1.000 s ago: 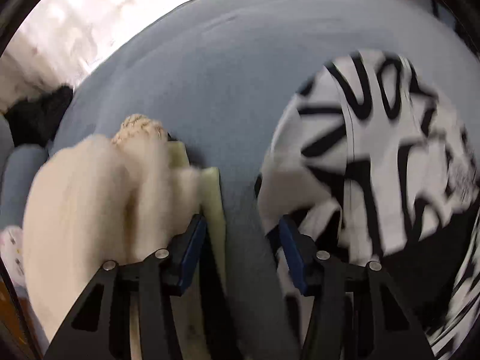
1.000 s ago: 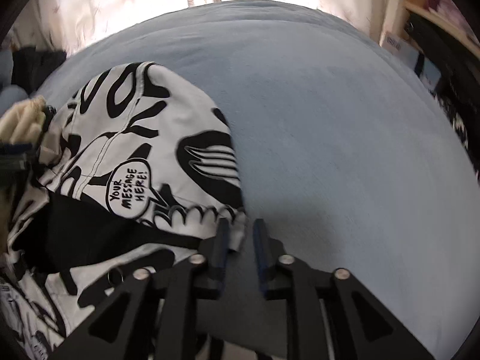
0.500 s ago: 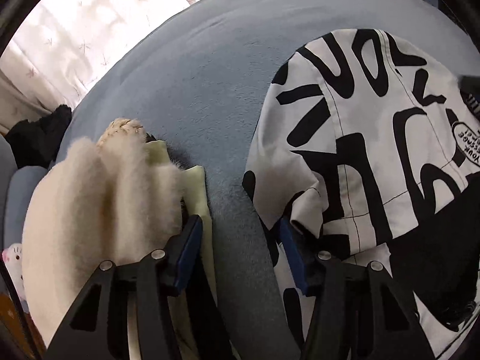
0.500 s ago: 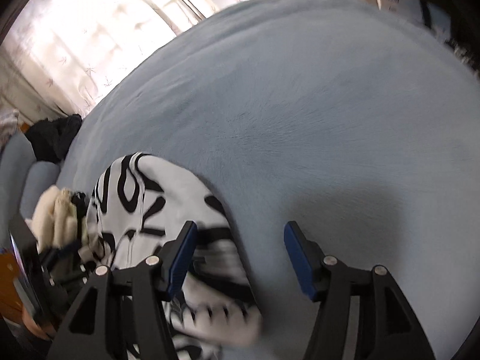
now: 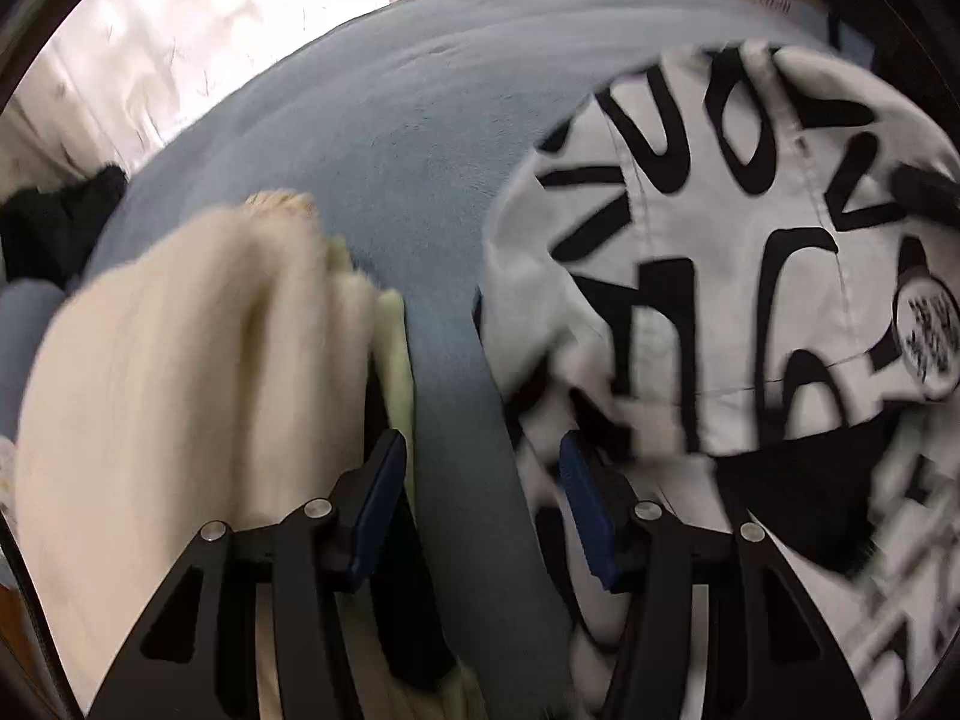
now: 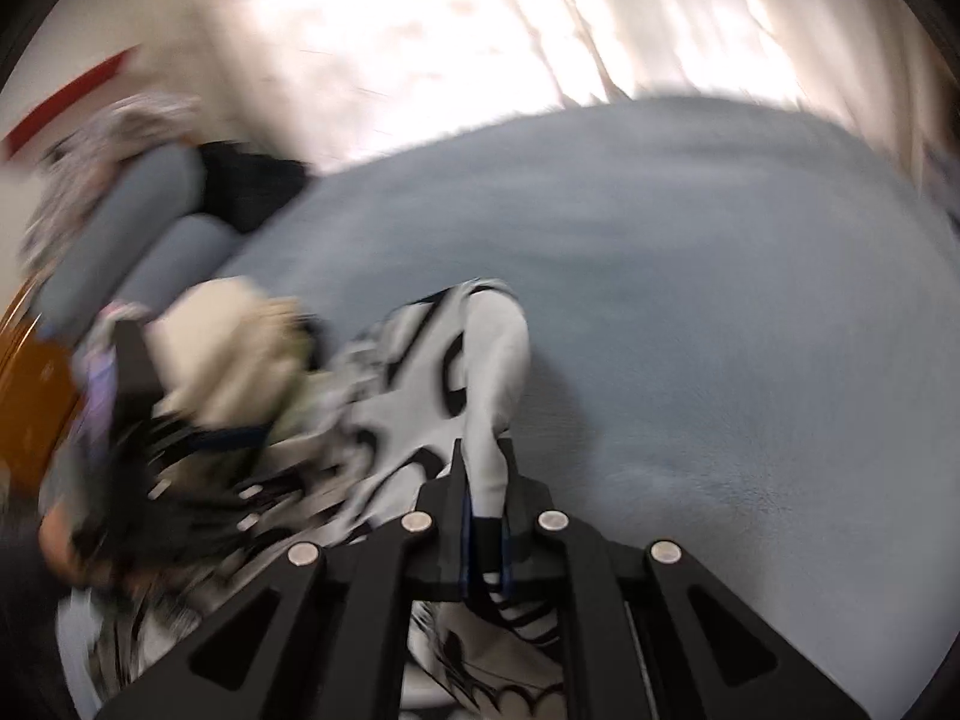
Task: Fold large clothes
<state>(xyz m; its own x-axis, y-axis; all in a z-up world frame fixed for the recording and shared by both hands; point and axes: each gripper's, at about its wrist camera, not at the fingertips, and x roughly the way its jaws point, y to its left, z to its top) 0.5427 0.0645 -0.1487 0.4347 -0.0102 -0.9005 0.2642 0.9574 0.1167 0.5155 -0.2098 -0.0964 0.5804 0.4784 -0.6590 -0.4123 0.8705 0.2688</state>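
Note:
A white garment with bold black lettering (image 5: 750, 276) lies on the blue bed cover (image 5: 384, 138). My left gripper (image 5: 480, 480) is open, with its right finger at the garment's left edge and blue cover between the fingers. In the right wrist view, my right gripper (image 6: 485, 480) is shut on a fold of the same garment (image 6: 480, 354) and lifts it off the cover (image 6: 720, 330). The left gripper also shows in the right wrist view (image 6: 198, 450), blurred.
A folded cream fleece garment (image 5: 180, 384) lies left of my left gripper, also blurred in the right wrist view (image 6: 222, 354). Dark clothes (image 5: 54, 222) and blue pillows (image 6: 150, 222) sit at the far left. Bright curtains (image 6: 480, 30) hang behind the bed.
My right gripper was open half a second ago and has shut on a fold of the patterned garment, swinging left and lifting it. My left gripper stays open beside the garment's edge.

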